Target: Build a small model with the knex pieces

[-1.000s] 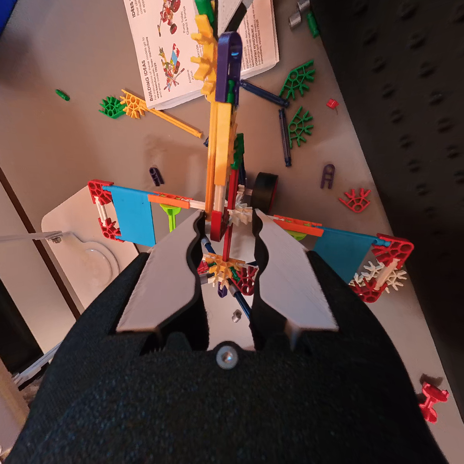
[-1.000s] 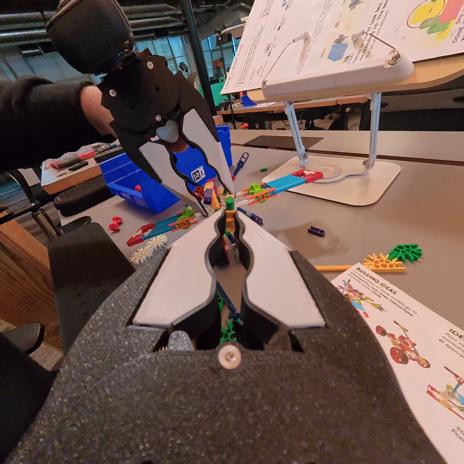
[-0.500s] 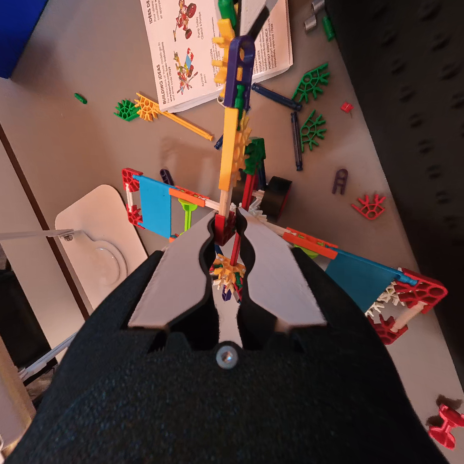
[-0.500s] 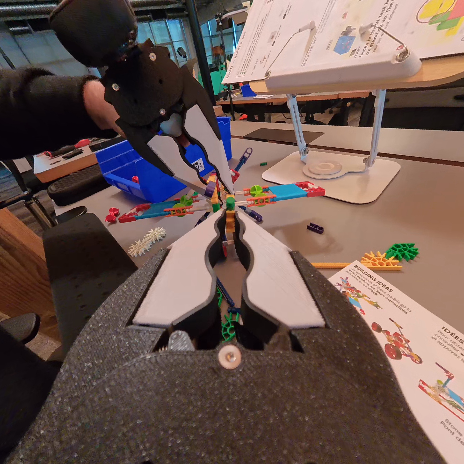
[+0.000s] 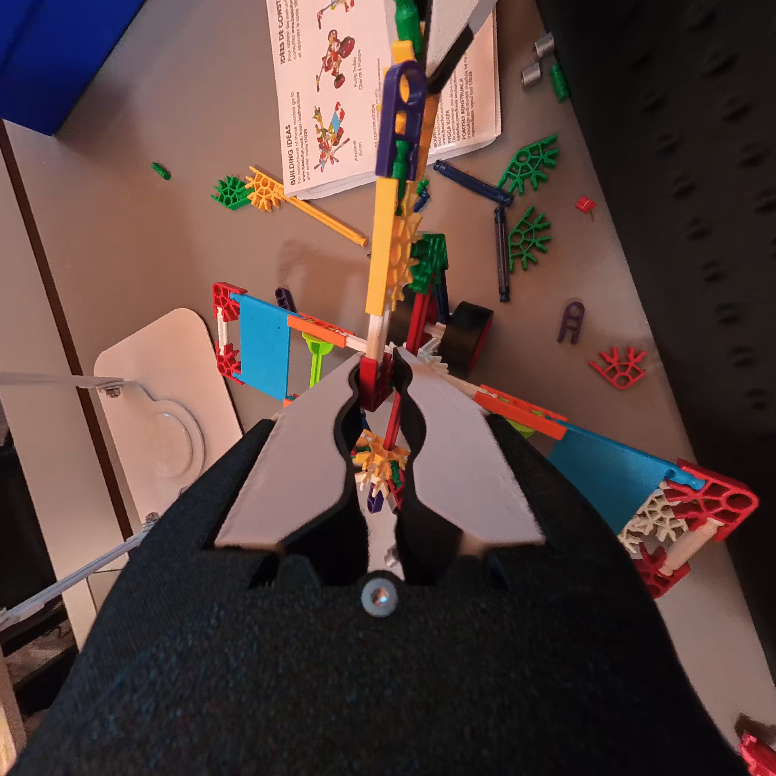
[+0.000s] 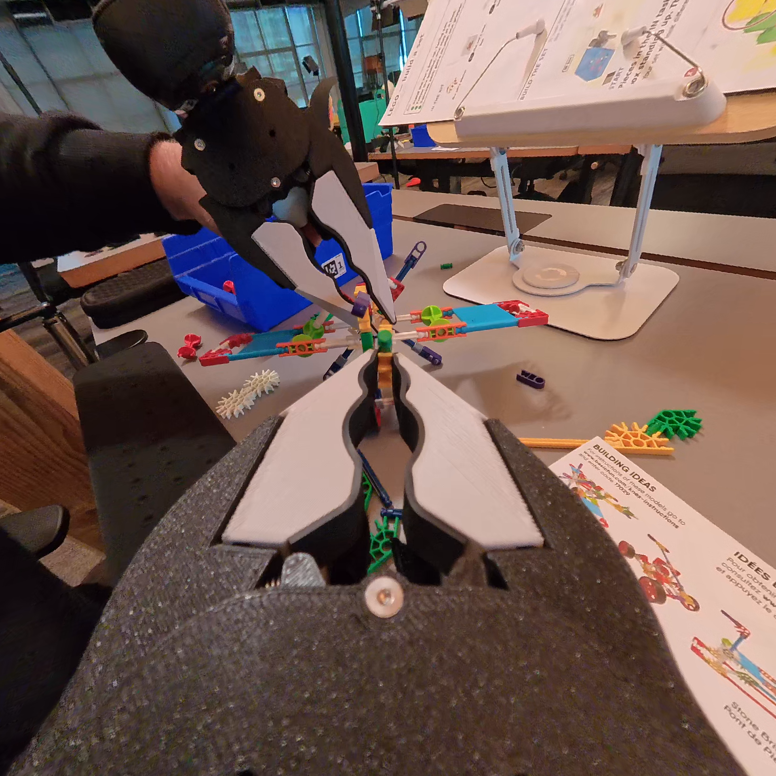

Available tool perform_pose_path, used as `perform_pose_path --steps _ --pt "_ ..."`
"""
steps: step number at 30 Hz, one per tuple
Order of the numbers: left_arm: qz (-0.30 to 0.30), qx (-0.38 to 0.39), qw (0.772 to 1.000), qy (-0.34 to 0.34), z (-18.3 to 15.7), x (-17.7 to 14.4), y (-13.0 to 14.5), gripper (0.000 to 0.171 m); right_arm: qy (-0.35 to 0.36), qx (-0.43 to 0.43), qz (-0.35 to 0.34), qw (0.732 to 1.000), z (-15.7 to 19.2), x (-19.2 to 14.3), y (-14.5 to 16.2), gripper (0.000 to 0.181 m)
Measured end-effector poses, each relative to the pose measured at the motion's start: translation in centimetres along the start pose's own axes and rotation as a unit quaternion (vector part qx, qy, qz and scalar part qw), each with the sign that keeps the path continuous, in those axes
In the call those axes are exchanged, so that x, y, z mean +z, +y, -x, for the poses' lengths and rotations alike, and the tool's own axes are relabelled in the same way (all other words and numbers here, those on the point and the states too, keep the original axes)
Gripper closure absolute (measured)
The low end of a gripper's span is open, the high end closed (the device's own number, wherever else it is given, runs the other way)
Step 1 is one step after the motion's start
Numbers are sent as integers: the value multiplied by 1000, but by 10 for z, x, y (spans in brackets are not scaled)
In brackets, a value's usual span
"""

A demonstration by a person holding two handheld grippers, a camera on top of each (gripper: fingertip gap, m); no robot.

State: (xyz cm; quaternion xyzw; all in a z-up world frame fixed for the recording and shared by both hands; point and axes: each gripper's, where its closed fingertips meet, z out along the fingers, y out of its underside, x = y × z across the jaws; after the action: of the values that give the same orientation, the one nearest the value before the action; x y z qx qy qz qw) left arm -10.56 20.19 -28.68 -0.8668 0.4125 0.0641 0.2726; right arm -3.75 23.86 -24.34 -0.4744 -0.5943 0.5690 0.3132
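A rod-and-connector toy model (image 5: 388, 268) with blue wing panels (image 5: 264, 344) and a black wheel (image 5: 468, 336) is held above a grey table (image 5: 126, 235). My left gripper (image 5: 378, 361) is shut on the model's red connector (image 5: 371, 380) from above. My right gripper (image 6: 384, 361) is shut on the model's yellow and orange spine (image 6: 384, 371) at the other end. The left gripper also shows in the right wrist view (image 6: 373, 317), held by a hand in a dark sleeve. The model (image 6: 378, 331) spreads its wings sideways there.
Loose pieces lie on the table: green connectors (image 5: 529, 239), dark blue rods (image 5: 502, 252), a yellow rod with connectors (image 5: 294, 201), a purple clip (image 5: 571, 321), white connectors (image 6: 247, 392). An instruction booklet (image 5: 336, 96), a blue bin (image 6: 252, 268), a white document stand (image 6: 558, 277), and a black chair (image 5: 693, 210) are nearby. The grippers' ends are close to 9 cm from one another.
My left gripper has closed from open onto the red connector. The model has shifted slightly and its wings have levelled; my right gripper has stayed shut on the spine.
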Motion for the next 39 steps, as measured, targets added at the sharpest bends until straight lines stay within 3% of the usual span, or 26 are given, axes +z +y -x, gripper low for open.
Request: perform_pose_path --steps 7,11,16,19,23,31,36,39 --pt "37 12 999 4 0 -5 3 151 -9 8 6 1000 0 2 3 176" --pt "32 0 999 11 4 -9 4 132 -14 7 7 1000 4 4 3 176" --pt "20 -37 999 13 5 -9 5 128 -14 6 7 1000 4 4 4 176" --pt "25 -30 999 -9 3 -10 6 134 -15 0 10 1000 6 5 6 176" --pt "80 -20 995 -63 1 -10 9 141 -12 -17 15 1000 8 6 8 176" --pt "45 -127 990 -50 -7 -12 13 141 -15 -37 19 999 15 8 10 176" --pt "40 -246 967 -49 -9 -10 13 146 -4 -50 22 998 16 8 11 176" --pt "69 -210 970 -104 -12 -13 10 143 -2 -58 26 998 17 10 13 176"
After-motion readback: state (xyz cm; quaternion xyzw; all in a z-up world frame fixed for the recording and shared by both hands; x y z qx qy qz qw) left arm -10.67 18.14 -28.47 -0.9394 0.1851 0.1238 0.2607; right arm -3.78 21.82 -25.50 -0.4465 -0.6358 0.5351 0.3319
